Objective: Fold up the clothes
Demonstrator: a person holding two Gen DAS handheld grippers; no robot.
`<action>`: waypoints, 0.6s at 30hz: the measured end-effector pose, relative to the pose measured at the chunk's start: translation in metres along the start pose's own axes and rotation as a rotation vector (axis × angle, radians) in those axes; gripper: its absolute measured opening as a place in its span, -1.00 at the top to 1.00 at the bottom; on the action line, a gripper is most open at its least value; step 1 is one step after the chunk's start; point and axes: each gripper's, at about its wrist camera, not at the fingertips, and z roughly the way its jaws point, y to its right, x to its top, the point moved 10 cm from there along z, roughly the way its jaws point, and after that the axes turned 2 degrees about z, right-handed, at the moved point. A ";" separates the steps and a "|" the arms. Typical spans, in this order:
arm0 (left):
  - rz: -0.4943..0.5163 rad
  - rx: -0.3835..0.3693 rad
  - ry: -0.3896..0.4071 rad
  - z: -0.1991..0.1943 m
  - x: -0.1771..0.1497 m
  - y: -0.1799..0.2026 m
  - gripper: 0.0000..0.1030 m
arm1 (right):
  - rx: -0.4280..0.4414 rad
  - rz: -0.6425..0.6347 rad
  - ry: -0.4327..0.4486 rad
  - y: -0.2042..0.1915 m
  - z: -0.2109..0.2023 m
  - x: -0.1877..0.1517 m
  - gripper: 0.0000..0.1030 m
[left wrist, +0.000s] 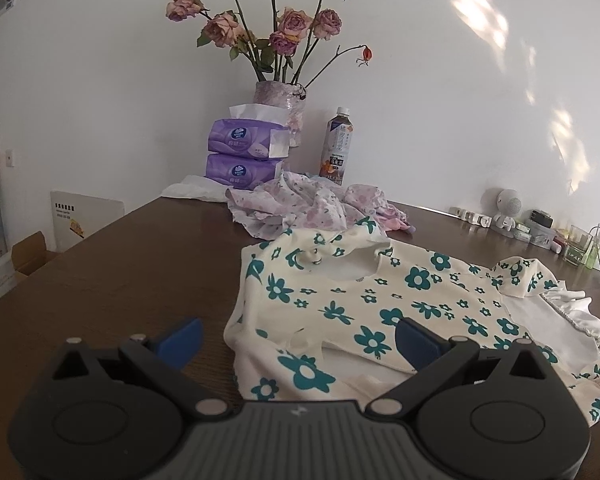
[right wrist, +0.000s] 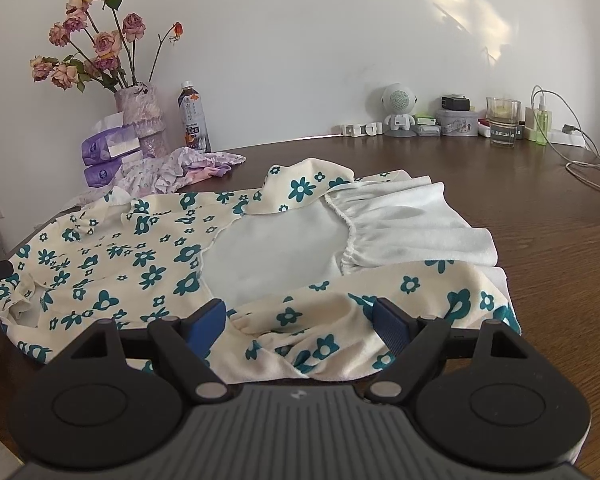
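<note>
A cream child's dress with teal flowers (left wrist: 380,308) (right wrist: 112,264) lies spread on the brown table (left wrist: 140,264), its white frilled inner layer (right wrist: 404,224) turned up on one side. My left gripper (left wrist: 298,340) is open, hovering over the dress's near left edge with nothing between its blue pads. My right gripper (right wrist: 300,320) is also open, just above a folded sleeve at the dress's near edge, holding nothing. A crumpled lilac floral garment (left wrist: 300,208) (right wrist: 168,172) lies behind the dress.
At the back stand a vase of dried roses (left wrist: 280,100), two purple tissue packs (left wrist: 244,156) and a drink bottle (left wrist: 336,148). A small white robot figure (right wrist: 398,110), a glass (right wrist: 502,120), boxes and a cable (right wrist: 580,160) line the far right edge.
</note>
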 end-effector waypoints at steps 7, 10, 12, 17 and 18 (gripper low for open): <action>0.004 0.026 0.007 -0.001 0.001 -0.005 -0.99 | -0.001 0.004 -0.004 0.001 0.001 -0.001 -0.59; 0.015 0.036 0.010 -0.002 0.002 -0.007 -0.99 | -0.002 0.003 -0.004 0.002 0.001 -0.001 -0.59; 0.015 0.043 0.010 -0.002 0.004 -0.009 -0.99 | -0.005 0.002 -0.002 0.003 0.000 0.000 -0.59; 0.007 0.074 0.000 -0.004 0.007 -0.017 -0.99 | -0.009 0.020 -0.001 0.010 0.000 0.002 -0.59; 0.008 0.080 0.001 -0.004 0.008 -0.019 -0.99 | -0.007 0.030 -0.002 0.012 0.000 0.002 -0.59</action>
